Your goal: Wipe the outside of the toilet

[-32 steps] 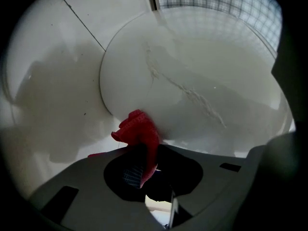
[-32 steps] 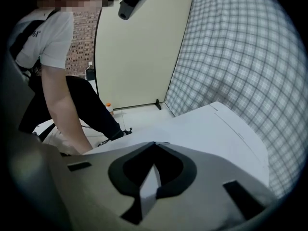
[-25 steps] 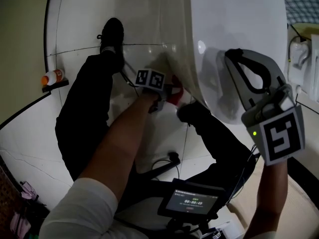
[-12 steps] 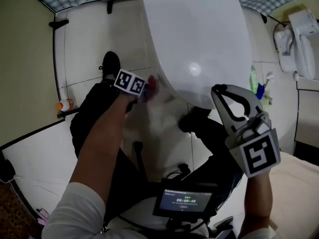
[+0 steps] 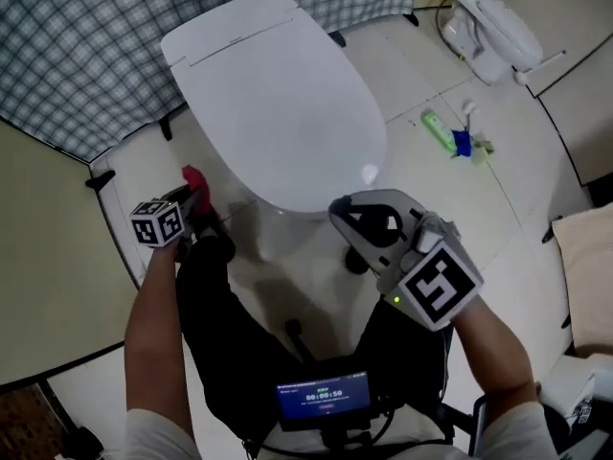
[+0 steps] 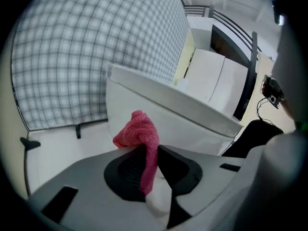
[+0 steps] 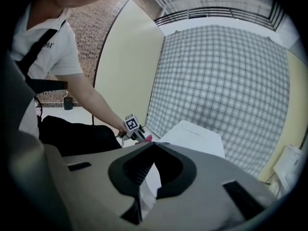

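Note:
The white toilet [image 5: 278, 103] stands with its lid down in the middle of the head view. Left of its bowl, apart from it, my left gripper [image 5: 196, 196] is shut on a pink cloth [image 5: 193, 178]. In the left gripper view the cloth [image 6: 139, 131] sticks up from between the jaws, with the toilet's side [image 6: 159, 109] just beyond. My right gripper [image 5: 337, 209] hangs in front of the bowl, shut with nothing in it. In the right gripper view its tips [image 7: 153, 146] meet, and the toilet lid [image 7: 192, 134] lies beyond.
A checked wall [image 5: 86, 46] runs behind the toilet. On the floor to the right lie a green bottle [image 5: 438, 130] and a blue item [image 5: 463, 142]. A white appliance [image 5: 488, 27] sits at the top right. A beige mat [image 5: 584, 257] lies at the right edge.
Both grippers have risen from low beside the bowl. The left one carried the pink cloth up and out to the toilet's left. The head view now takes in the whole toilet.

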{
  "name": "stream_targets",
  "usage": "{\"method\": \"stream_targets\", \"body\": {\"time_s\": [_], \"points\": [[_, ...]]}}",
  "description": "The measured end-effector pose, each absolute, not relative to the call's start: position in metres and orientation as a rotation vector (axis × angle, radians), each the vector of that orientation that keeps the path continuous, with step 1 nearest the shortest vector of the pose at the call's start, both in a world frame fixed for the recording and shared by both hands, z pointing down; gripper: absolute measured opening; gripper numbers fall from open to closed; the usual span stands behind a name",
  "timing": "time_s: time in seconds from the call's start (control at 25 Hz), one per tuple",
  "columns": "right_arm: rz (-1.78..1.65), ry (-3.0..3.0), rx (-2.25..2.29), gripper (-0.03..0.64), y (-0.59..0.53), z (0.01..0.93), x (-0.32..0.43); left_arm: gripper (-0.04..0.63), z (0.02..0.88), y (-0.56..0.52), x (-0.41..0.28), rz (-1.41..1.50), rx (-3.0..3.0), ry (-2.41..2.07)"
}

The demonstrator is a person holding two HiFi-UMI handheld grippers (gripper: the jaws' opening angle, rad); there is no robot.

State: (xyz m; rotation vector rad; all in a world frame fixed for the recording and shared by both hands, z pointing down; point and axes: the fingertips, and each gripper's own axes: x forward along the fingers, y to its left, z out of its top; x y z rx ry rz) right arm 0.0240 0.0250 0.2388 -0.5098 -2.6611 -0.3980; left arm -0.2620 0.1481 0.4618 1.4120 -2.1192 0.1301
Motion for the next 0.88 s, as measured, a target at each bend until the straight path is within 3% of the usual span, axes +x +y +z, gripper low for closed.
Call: {"method": "stream_targets", "body": {"time_s": [0.36,0.88], "points": [[-0.393,-2.745,-0.422,0.006,0.03,0.231,0.069,0.061,0.31,0.171,-0.254,0.036,1.622,-2.402],[-0.053,-2.841,-0.277,0.008,0.048,0.251,0.139,0.063,0.195,0.132,-0.051,-0.091,2.206,-2.275]]}}
